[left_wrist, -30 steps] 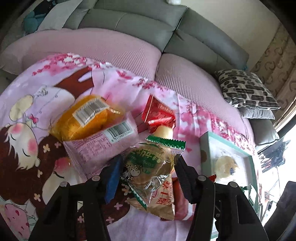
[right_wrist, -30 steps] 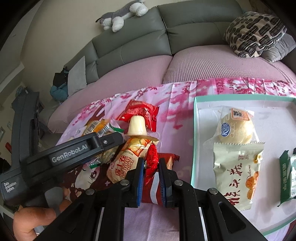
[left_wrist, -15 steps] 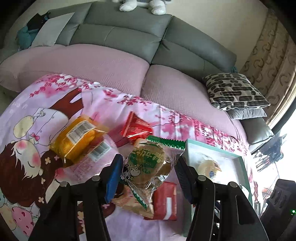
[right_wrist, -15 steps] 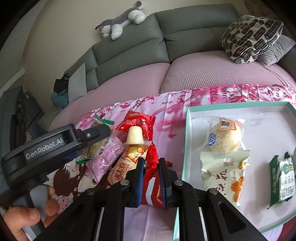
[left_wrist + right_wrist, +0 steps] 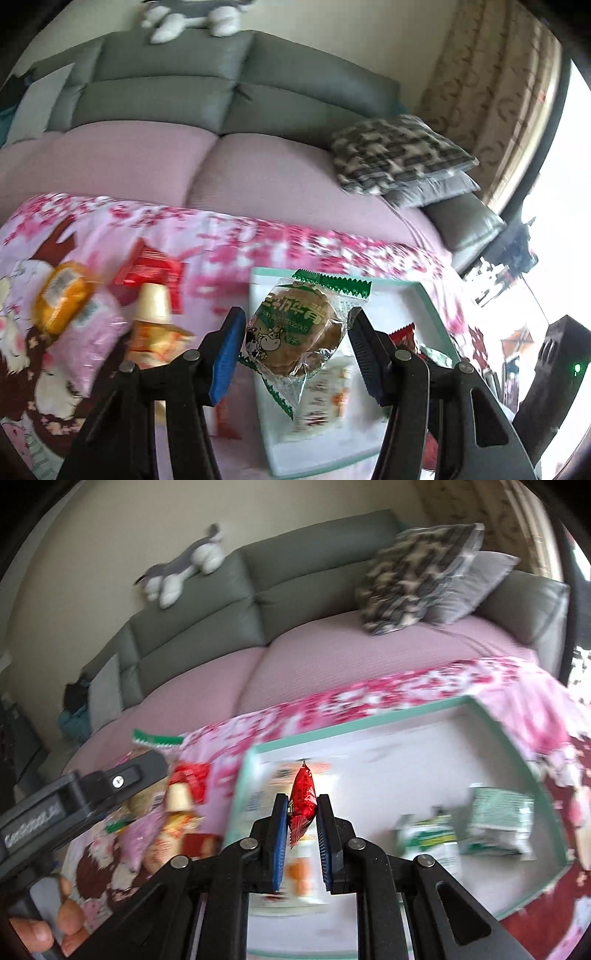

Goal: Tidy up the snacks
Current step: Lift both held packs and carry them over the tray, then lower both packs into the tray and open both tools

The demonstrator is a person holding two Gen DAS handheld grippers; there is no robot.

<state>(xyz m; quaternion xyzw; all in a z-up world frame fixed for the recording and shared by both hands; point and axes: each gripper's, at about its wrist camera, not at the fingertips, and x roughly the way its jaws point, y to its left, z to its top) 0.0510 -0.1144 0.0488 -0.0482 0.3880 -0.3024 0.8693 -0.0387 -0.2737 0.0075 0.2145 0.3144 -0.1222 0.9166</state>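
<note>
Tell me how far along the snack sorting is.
Partly done: green packets already lie in the tray. In hand: left gripper carries a cookie packet, right gripper a red packet. Left: orange snack and jelly cup on the blanket.

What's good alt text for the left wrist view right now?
The left gripper holds a clear-wrapped round cake with a green serrated edge above a teal-rimmed white tray on a pink floral cloth. Loose snacks lie left of the tray; a grey sofa stands behind.
</note>
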